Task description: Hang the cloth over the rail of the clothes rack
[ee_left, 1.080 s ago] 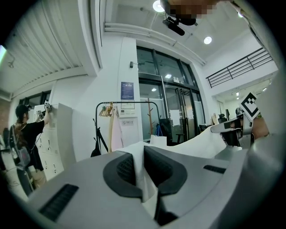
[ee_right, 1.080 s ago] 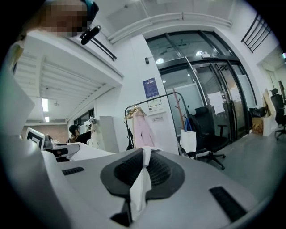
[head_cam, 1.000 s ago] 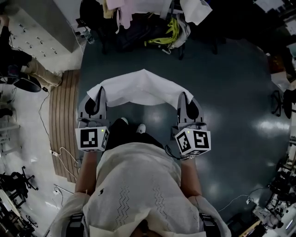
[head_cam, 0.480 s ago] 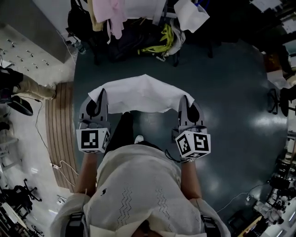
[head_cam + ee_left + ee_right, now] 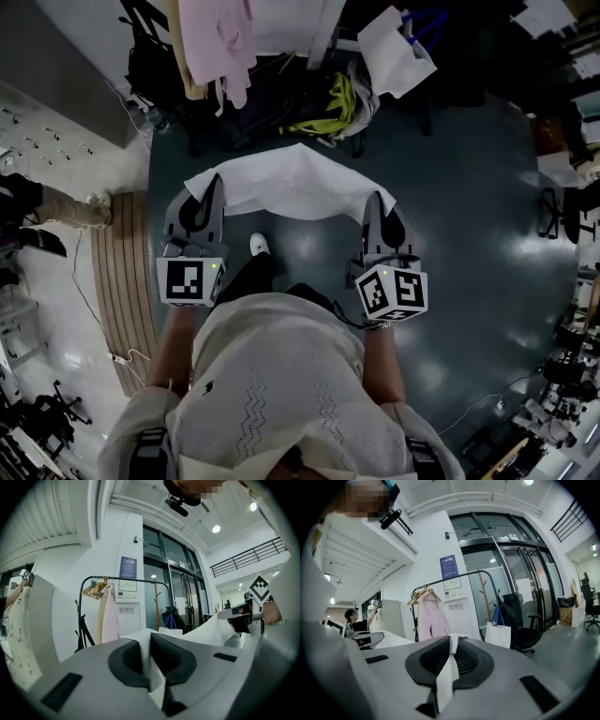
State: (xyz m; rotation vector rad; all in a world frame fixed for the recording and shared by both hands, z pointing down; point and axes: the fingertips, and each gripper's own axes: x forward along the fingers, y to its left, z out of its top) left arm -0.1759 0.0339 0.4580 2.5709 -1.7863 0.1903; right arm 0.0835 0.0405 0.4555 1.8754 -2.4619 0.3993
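Cloth comes first in the head view: a white rectangular fabric cloth (image 5: 291,183) is stretched level between the two grippers above the dark glossy floor (image 5: 469,206), with its middle slightly peaked. The left gripper (image 5: 214,185) pinches the corner at nine o'clock of the cloth and the right gripper (image 5: 375,202) pinches the corner at three o'clock. At twelve o'clock of the picture hang a pink garment (image 5: 220,42) and, toward one o'clock, a white paper bag (image 5: 394,47), both well apart from the cloth. In the left gripper view the jaws are pressed together on a fold of the cloth, which rises between the dark pads and runs off toward three o'clock, where the right gripper holds its far end. Beyond, at ten o'clock, stands a black metal clothes rack (image 5: 80,616), its rail (image 5: 122,579) carrying wooden hangers (image 5: 96,588) and the pink garment; the cloth is not on it. In the right gripper view the jaws are likewise clamped on a white strip of the cloth that stands up between the pads. The rack's rail arches at twelve o'clock with the pink garment beneath it, and the paper bag sits beside a black office chair (image 5: 525,620) at three o'clock.
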